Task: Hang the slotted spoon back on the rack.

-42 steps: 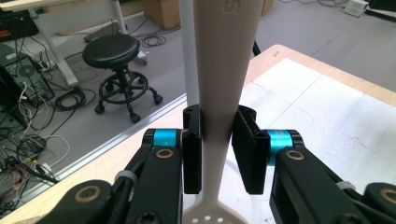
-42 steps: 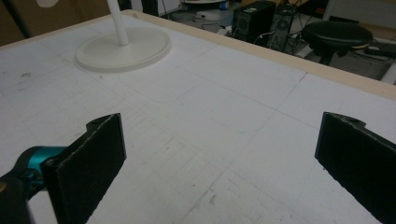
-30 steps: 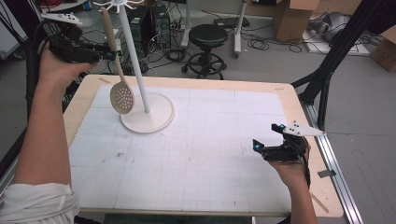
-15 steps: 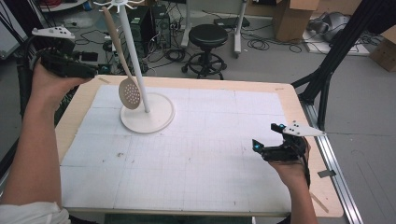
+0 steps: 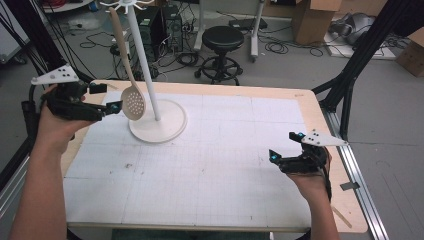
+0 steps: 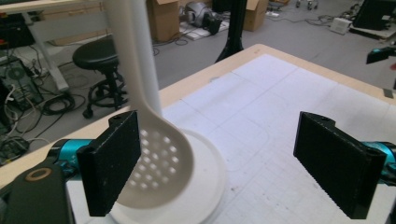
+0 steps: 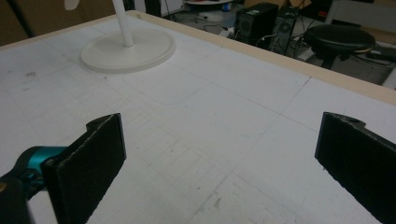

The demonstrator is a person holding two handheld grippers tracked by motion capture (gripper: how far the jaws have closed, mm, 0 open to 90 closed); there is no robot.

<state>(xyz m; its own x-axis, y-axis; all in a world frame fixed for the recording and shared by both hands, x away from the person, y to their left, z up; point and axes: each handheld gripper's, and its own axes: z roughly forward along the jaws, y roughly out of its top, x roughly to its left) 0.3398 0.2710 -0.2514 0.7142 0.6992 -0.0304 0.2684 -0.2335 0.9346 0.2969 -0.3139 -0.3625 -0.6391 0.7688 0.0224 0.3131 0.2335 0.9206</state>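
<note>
- High view: the spoon (image 5: 131,95) hangs from a hook at the top of the white stand (image 5: 150,75), its perforated bowl low beside the pole and above the round base.
- Left gripper (image 5: 102,100) sits just left of the spoon bowl, over the table's (image 5: 225,175) left edge.
- Left gripper view: its jaws have just been opening and stand wide apart; the spoon (image 6: 156,161) bowl lies just behind the left jaw, nothing clamped.
- Right gripper (image 5: 282,152) rests near the table's right edge, well apart from the stand.
- Right gripper view: jaws spread wide over the bare white mat (image 7: 210,140), the stand (image 7: 126,49) base far off.
</note>
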